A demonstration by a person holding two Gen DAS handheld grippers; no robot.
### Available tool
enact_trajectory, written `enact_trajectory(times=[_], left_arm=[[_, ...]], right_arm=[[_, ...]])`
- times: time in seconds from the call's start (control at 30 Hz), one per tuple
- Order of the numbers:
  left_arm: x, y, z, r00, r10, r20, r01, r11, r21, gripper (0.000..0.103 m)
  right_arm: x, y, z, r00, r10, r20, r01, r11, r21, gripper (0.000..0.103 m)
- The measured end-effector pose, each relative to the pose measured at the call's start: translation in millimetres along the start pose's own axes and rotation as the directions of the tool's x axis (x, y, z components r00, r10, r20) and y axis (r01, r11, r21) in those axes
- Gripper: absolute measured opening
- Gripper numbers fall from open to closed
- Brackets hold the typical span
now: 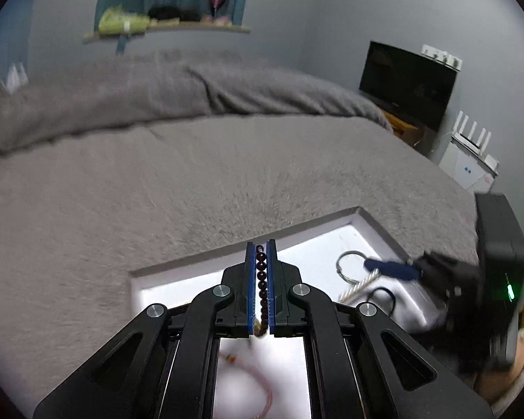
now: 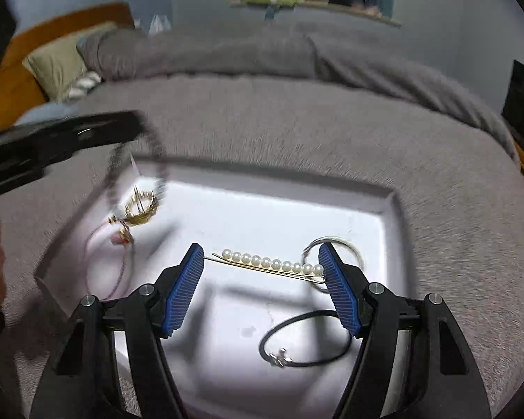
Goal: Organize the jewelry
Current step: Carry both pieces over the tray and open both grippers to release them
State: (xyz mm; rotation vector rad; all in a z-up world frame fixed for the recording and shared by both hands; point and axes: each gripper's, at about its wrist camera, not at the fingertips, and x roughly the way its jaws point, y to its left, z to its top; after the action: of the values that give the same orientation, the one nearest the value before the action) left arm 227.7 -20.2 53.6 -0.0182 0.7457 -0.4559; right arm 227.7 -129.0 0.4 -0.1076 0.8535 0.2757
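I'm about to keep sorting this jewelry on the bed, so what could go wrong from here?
The dark bead bracelet is pinched only along the left gripper; its loop swings over the white tray and could snag the gold piece. The right gripper brackets the pearl hairpin, with the silver ring close behind one finger and possibly caught too.

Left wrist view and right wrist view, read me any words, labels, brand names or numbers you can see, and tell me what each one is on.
No text can be read in either view.
White box beside the bed: small blue marks and a red one, too blurred to read.
Monitor: a faint mark on its lower bezel, too small to read.
White tray, pearl hair pin and both tools: no lettering visible.
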Motion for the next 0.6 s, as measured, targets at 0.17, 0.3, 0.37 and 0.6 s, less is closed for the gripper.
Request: enact_trajectory(times=[0.17, 0.3, 0.37, 0.6], left_arm=[[30, 18, -9, 0.998, 0.024, -0.05, -0.027, 0.998, -0.058, 0.006], [36, 25, -15, 0.997, 0.049, -0.066, -0.053, 0.997, -0.063, 0.006], [40, 24, -16, 0.994, 0.074, -0.083, -0.077, 0.996, -0.043, 0.006], [58, 29, -17, 0.983, 0.088, -0.163, -0.096, 0.995, -0.041, 0.006]], right_arm=[[9, 9, 0, 1.0, -0.02, -0.019, 0.019, 0.999, -0.051, 0.068], [11, 10, -4, 0.999, -0.029, -0.029, 0.027, 0.998, -0.049, 0.068], [13, 11, -7, 0.998, -0.044, -0.04, 0.041, 0.997, -0.06, 0.068], [18, 13, -6, 0.996, -0.074, -0.049, 0.07, 0.995, -0.069, 0.068]])
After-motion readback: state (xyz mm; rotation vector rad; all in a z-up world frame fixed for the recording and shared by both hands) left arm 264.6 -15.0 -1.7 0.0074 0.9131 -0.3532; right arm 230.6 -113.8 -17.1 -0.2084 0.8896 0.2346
